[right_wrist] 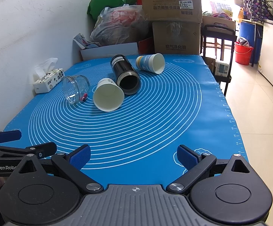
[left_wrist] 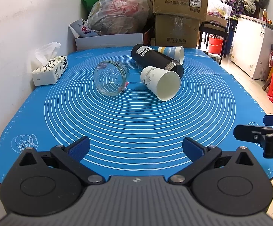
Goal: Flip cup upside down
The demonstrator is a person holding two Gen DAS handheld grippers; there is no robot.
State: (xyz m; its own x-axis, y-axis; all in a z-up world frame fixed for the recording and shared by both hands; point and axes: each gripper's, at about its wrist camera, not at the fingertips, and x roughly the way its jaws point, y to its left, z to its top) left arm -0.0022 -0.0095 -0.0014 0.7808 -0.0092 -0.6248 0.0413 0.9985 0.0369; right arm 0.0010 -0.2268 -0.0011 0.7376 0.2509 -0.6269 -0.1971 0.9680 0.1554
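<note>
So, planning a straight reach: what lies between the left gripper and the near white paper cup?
Only bare blue mat separates the left gripper from the white paper cup, as the left wrist view shows.

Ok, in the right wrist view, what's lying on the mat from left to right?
Tissue box → glass jar → white paper cup → black flask → blue-and-yellow paper cup. All four vessels lie on their sides.
</note>
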